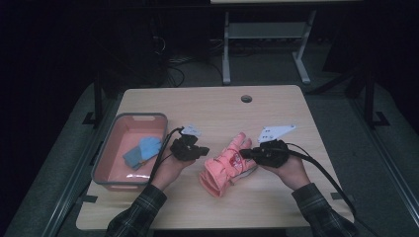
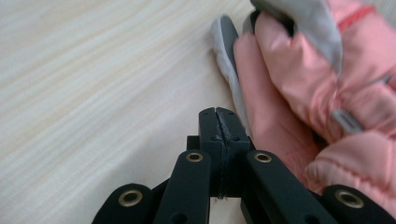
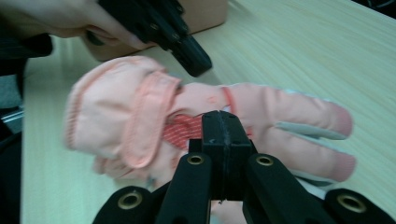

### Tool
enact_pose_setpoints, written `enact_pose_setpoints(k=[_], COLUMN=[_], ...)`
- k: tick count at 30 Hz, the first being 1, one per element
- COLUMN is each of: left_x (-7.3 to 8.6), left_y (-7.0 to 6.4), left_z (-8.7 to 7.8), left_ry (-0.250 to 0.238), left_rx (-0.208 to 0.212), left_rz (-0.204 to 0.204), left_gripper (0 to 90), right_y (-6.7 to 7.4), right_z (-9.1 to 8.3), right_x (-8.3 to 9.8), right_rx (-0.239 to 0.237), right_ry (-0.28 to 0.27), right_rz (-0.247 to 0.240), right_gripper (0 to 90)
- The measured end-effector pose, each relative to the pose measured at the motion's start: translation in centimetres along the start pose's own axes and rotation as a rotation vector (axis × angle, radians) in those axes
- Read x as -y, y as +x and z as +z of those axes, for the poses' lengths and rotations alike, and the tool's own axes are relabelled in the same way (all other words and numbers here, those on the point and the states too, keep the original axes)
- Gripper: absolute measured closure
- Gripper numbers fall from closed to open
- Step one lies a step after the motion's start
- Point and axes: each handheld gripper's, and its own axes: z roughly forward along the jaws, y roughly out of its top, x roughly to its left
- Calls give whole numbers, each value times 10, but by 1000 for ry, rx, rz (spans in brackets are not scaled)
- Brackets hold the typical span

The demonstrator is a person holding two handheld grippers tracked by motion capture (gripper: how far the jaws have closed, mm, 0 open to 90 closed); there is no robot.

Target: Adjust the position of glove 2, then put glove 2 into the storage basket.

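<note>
Pink glove (image 1: 228, 165) flat on table (image 1: 276, 106), between closed, empty left tool (image 1: 203, 151) and right tool (image 1: 243, 153).

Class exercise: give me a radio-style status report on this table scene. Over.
Left tool shut, empty, beside pink glove. Right tool shut, empty, over it. Glove flat on table. Nothing in the way.

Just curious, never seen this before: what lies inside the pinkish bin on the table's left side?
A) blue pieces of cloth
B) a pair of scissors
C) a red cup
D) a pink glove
A: in the high view, blue pieces of cloth lie in the bin, while the pink glove rests on the table.
</note>
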Motion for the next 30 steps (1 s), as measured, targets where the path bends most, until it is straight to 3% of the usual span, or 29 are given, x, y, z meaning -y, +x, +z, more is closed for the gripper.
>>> enact_pose_setpoints(k=[13,30], left_x=[-5,-7], left_y=[-2,0], left_z=[-4,-6], left_ry=[-11,-17], left_rx=[7,10], left_rz=[7,9], left_gripper=[895,872], right_y=[-11,-15], right_z=[24,60], right_x=[-2,14], right_rx=[17,-4], right_ry=[33,140], right_rz=[17,47], right_gripper=[900,900])
